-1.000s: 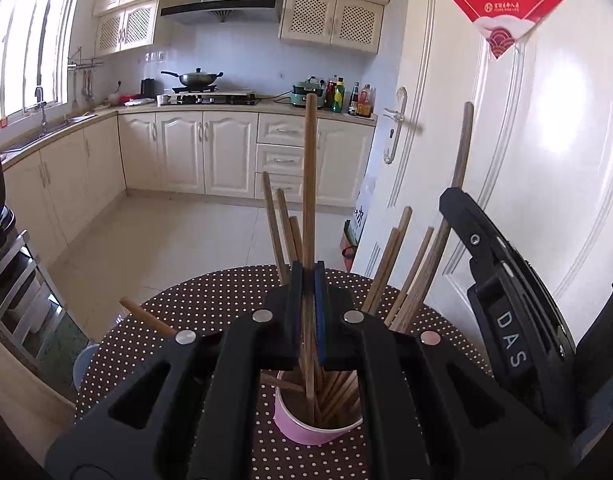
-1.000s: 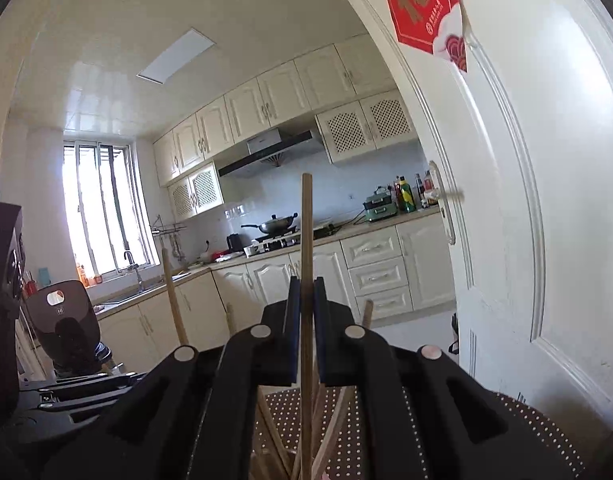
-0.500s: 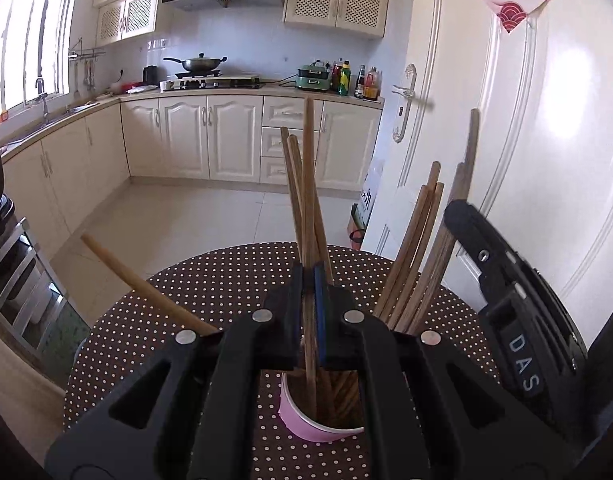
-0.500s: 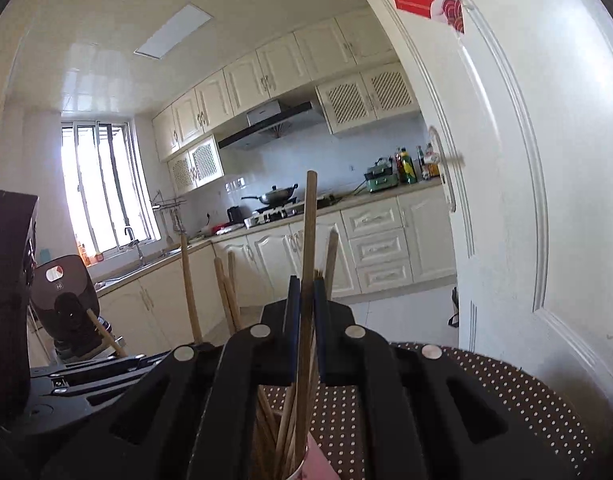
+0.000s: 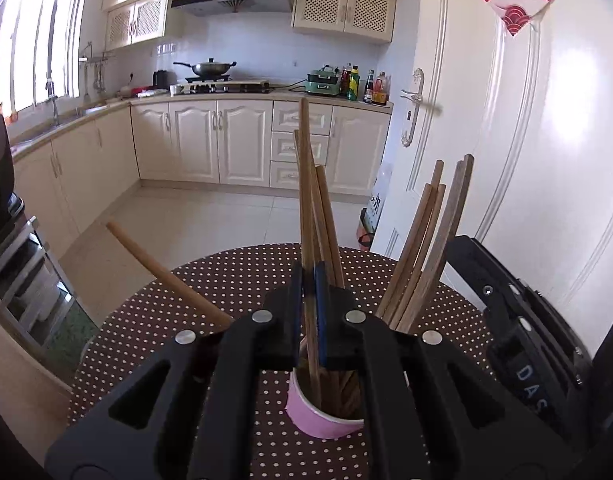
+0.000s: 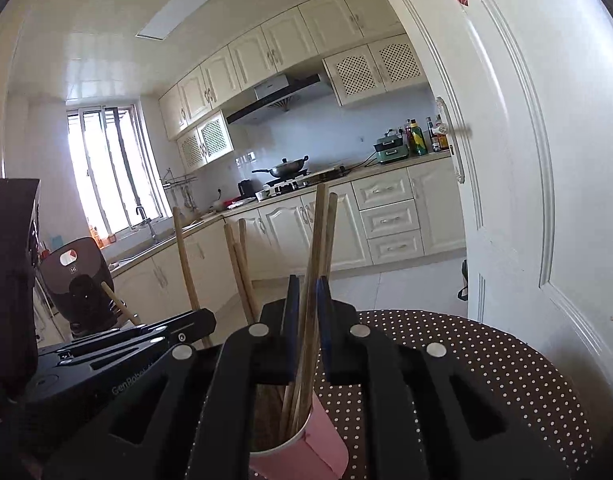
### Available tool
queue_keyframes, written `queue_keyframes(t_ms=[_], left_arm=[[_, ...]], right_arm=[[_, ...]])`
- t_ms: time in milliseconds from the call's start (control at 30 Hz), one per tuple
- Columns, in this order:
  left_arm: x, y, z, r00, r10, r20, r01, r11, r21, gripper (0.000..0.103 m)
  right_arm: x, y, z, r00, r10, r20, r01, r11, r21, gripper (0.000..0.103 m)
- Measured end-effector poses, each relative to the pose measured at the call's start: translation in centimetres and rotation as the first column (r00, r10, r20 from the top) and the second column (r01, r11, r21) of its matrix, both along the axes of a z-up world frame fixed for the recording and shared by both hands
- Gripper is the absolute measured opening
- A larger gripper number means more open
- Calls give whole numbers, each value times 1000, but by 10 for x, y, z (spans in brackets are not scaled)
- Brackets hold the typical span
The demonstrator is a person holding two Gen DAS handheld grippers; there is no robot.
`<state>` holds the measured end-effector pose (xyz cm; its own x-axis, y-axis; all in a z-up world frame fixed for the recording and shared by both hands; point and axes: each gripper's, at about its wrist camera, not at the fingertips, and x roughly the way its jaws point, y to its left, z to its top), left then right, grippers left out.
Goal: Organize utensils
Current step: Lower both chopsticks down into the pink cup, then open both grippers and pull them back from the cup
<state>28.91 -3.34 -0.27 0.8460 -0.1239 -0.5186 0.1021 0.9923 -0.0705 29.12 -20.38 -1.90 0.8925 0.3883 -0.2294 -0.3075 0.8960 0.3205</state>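
Two black tongs meet over one pink cup (image 5: 324, 416) that stands on a round table (image 5: 234, 280) covered in a brown cloth with white dots.

The left tongs (image 5: 311, 316) are clamped on one wooden chopstick (image 5: 305, 184). It stands nearly upright between the blue pads, its top well above them and its lower end down inside the cup, which sits just below and in front of the fingertips. Close behind that stick, three more rise from the cup in a tight bunch. To the right of the left tongs, a fan of about five chopsticks (image 5: 422, 248) leans outward toward the right tongs' black body (image 5: 522, 328). To their left, one chopstick (image 5: 166, 276) leans far out over the table, away from all the others.

The right tongs (image 6: 306, 320) have a gap between the pads. Two chopsticks (image 6: 320, 248) rise through that gap, tilted a little to the right, and I cannot tell whether either pad touches them. Their lower ends go into the cup (image 6: 318, 444), directly beneath the fingertips. To the left of these tongs, about four more sticks (image 6: 236, 268) stand up beyond the left tongs' body (image 6: 118, 360), and one short tip shows farther left.

A white door (image 5: 546, 160) stands to the right of both tongs.
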Motion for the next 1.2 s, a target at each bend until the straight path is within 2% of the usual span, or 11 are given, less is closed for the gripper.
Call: queue_keyframes(t_ms=[67,200,267,467,533,633,700,767,1000,1200], left_arm=[[-4,-1,0,1000,3,7,-3,1000,19,8],[-12,1,3,1000,3,14,-3,1000,19,8],[-19,3,3,1000,5,25,-5,1000,28,9],[-45,0,7,998,-1,62,-2,998,59,9],[-54,-3,8,997,2,76,-8,997,80,10],[-66,-6,7,996,3,84,-11,995,99,18],[-74,-5,6,995,10,96,-19,995,102,28],[-83,-4,6,994,13,106,-22,996,92,49],[-113,2,2,992,21,126,-32,996,89,50],[-143,2,-5,984,40,173,-60,992,114,56]], right_arm=[[-4,-1,1,1000,-1,4,1,1000,-13,24],[-14,-5,4,1000,-5,-3,5,1000,-12,40],[-22,-8,5,1000,-9,-1,9,1000,-16,57],[-46,-13,8,1000,-25,6,26,998,-55,76],[-56,-13,10,999,-32,13,33,996,-87,80],[-67,-17,12,999,-46,8,47,994,-98,84],[-73,-18,12,999,-51,-1,51,994,-101,85],[-79,-20,13,998,-63,-8,61,993,-103,86],[-109,-26,12,995,-96,22,98,987,-129,91],[-137,-21,7,996,-78,46,85,982,-170,94]])
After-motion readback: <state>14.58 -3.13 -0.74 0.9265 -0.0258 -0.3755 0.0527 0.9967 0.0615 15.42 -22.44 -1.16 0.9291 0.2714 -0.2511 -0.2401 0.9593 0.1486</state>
